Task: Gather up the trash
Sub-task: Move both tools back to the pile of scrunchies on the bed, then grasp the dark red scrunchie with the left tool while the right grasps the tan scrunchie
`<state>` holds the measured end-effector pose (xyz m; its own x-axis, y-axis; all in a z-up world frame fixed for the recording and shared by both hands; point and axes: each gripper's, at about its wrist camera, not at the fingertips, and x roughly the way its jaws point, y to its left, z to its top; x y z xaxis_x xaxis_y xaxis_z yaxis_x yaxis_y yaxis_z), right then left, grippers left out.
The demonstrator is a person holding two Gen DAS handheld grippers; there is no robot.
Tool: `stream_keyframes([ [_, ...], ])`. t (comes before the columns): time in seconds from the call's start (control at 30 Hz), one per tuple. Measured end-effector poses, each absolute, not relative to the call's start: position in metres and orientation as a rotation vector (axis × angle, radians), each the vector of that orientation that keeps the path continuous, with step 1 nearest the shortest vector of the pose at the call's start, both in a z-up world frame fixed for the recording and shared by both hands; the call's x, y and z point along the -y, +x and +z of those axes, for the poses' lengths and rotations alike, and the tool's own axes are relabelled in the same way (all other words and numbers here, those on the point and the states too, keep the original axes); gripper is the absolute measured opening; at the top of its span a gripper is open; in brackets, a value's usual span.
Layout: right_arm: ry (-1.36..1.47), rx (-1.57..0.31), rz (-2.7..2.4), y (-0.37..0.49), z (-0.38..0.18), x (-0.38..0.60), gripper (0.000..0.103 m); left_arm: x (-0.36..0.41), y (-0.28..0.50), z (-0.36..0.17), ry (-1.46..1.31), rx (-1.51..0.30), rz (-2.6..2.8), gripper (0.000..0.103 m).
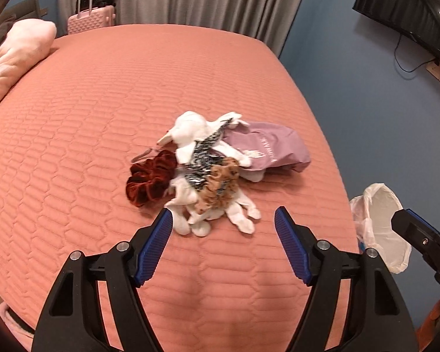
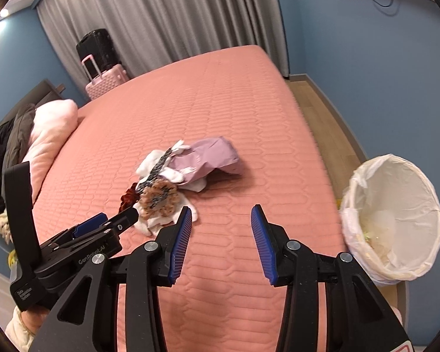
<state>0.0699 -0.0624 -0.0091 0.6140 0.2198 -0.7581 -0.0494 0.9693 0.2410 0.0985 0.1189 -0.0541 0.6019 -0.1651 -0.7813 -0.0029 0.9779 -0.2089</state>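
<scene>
Blue-padded fingers of the left gripper (image 1: pixel 223 220) hang spread apart over the near part of the bed (image 1: pixel 88 117), nothing between them; the heap of trash lies just beyond their tips. Beside it the right gripper (image 2: pixel 221 220) is parted too and empty, above bare quilt nearer the bed's right edge.

Off that right edge, on the wooden floor, stands a round waste bin (image 2: pixel 396 214) lined with a white plastic bag whose rim is folded over the outside. Inside, a few pale scraps lie at the bottom; what they are is too dim to tell.

Salmon quilted cover spreads over the whole mattress. Around its middle lies the heap: a lilac plastic bag (image 1: pixel 267 146) with pale lettering, crumpled and lying toward the right edge, touching white cloth pieces (image 1: pixel 190 135) that spread toward the near edge. On top of them rest a leopard-print scrunchie (image 1: pixel 220 187), a black-and-white patterned strip (image 1: pixel 205 149) and, on the left side, a dark red velvet scrunchie (image 1: pixel 151 179).

At the bed's left edge sits a pink pillow (image 1: pixel 17 50), with dark clothing piled behind it. Past the far left corner stand a pink suitcase (image 2: pixel 105 82) and a black suitcase (image 2: pixel 94 47) against grey curtains (image 2: pixel 161 14). Nothing lies between the grippers and the heap.
</scene>
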Motion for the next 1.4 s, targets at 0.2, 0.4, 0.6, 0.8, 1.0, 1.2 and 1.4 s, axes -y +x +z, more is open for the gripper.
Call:
stream_keyframes([
  [0.2,0.174,-0.945,0.221,0.092,-0.026,0.015,0.042,-0.165,0.112,-0.071,-0.222,-0.942,-0.034,0.069],
  [0.4,0.179,-0.991,0.277,0.122,-0.045,-0.021,0.042,-0.19,0.128,-0.086,-0.195,-0.958,-0.04,0.068],
  [0.6,0.187,-1.032,0.297,0.151,-0.065,-0.046,0.042,-0.205,0.138,-0.096,-0.194,-0.97,-0.07,0.068],
  [0.8,0.204,-1.083,0.309,0.174,-0.088,-0.058,0.042,-0.211,0.148,-0.103,-0.196,-0.976,-0.089,0.068],
  [1.0,0.204,-1.132,0.322,0.186,-0.107,-0.067,0.019,-0.212,0.154,-0.113,-0.201,-0.991,-0.119,0.068],
  [1.2,0.219,-1.14,0.309,0.179,-0.115,-0.058,0.013,-0.198,0.163,-0.119,-0.187,-0.993,-0.165,0.066],
  [1.4,0.254,-1.118,0.292,0.168,-0.109,-0.039,0.013,-0.188,0.177,-0.132,-0.189,-1.037,-0.171,0.044],
])
